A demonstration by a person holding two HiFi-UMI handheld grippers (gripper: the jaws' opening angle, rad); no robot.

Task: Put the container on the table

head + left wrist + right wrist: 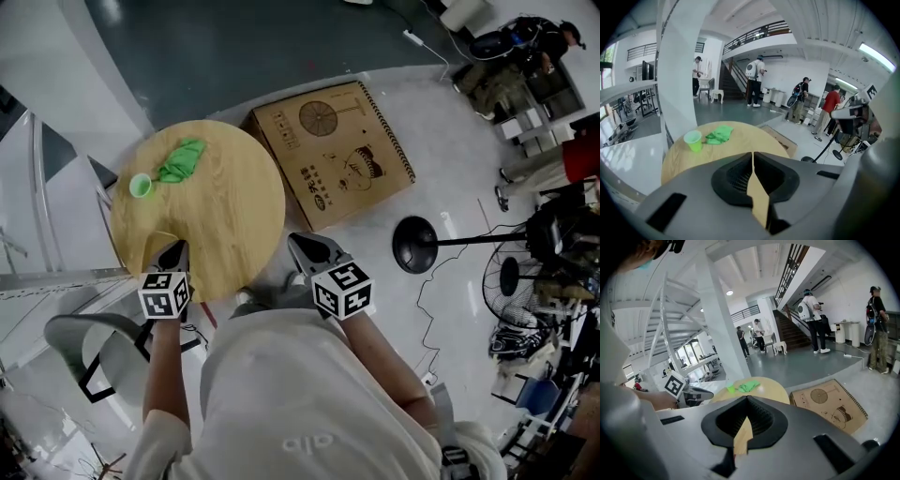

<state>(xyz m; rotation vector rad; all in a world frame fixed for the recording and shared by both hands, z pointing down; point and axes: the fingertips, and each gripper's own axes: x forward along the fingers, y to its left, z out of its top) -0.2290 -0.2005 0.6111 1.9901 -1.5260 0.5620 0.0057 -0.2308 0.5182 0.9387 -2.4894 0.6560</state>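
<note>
A small green cup (141, 187) stands upright near the far left edge of the round wooden table (234, 216). A crumpled green cloth (182, 161) lies just beside it. My left gripper (169, 249) hovers over the table's near edge, shut and empty. The cup (693, 140) and cloth (719, 134) lie well ahead of the left gripper (753, 154). At the table's near right rim, my right gripper (303, 242) is also shut with nothing in it. In the right gripper view, the cup (731, 388) and cloth (749, 386) show far ahead of the right gripper (747, 399).
A flat brown cardboard box (333, 150) lies on the floor right of the table. A black round stand base (415, 244) with cables sits further right. A grey chair (89, 352) is at my lower left. White pillar and railings (37, 206) stand left. People stand far off (753, 79).
</note>
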